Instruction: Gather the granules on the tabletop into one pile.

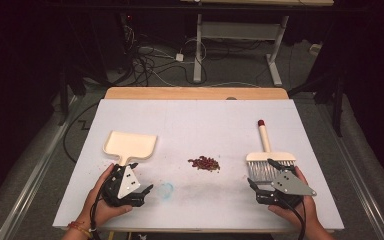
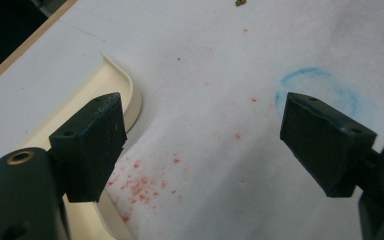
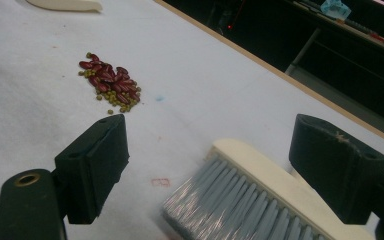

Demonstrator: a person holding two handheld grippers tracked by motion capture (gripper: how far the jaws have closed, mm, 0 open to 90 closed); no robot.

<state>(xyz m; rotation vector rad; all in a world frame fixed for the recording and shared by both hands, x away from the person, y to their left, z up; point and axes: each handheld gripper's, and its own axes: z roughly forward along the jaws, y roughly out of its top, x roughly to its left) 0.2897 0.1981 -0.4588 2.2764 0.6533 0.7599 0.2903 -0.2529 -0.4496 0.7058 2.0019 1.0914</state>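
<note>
Both grippers gape empty: we'd close the left gripper (image 1: 141, 177) squarely on the dustpan (image 1: 130, 145) handle, the right gripper (image 1: 266, 174) on the brush (image 1: 269, 161), bean pile (image 1: 204, 163) lying mid-table between them.

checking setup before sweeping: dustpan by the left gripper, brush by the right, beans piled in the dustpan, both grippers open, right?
Not quite: the beans are not in the dustpan. They lie in a pile on the table between dustpan and brush, as the high view shows. The rest holds: left gripper and right gripper are open.
</note>
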